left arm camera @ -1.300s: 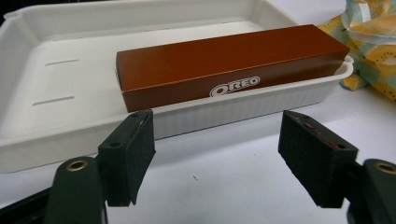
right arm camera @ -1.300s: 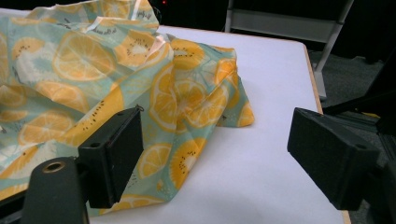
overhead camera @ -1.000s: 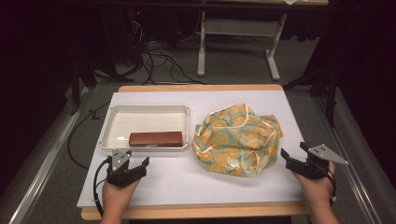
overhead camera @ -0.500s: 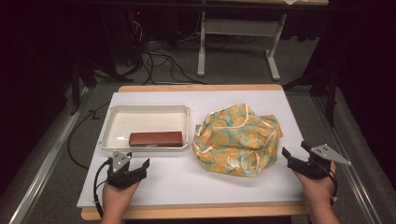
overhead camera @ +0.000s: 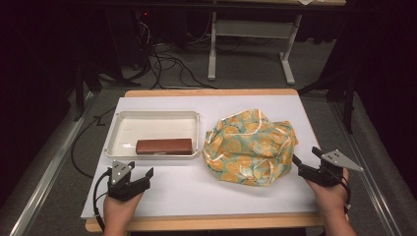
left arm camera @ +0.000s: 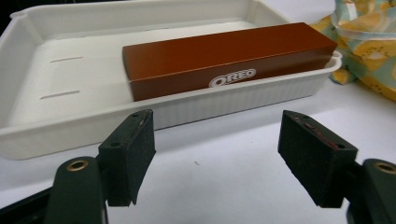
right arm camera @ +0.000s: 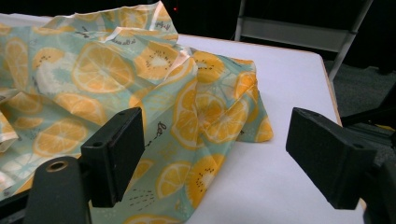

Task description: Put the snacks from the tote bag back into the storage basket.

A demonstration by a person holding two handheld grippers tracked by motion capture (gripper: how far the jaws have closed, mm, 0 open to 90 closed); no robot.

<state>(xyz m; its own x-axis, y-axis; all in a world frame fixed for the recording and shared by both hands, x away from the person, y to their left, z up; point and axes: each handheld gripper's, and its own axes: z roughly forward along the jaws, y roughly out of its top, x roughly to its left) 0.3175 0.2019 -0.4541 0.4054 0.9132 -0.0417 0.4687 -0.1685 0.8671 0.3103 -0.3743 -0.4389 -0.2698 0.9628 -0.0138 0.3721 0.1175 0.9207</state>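
A brown Oreo box [overhead camera: 163, 146] [left arm camera: 229, 58] lies along the near side of a white tray [overhead camera: 125, 125] [left arm camera: 28, 88] at the table's left. Right of it sits a crumpled green bag printed with orange slices [overhead camera: 251, 146] [right arm camera: 93, 79]. My left gripper [overhead camera: 138, 169] [left arm camera: 224, 158] rests open on the white tabletop just in front of the tray, with nothing between its jaws. My right gripper [overhead camera: 306, 160] [right arm camera: 229, 158] stands open at the bag's right edge, its left jaw over the fabric.
The white mat covers a wooden table [overhead camera: 211, 223] whose front edge lies under my wrists. Metal rails [overhead camera: 44, 172] run along both sides. A table frame [overhead camera: 251, 44] and cables [overhead camera: 167, 64] stand on the dark floor beyond.
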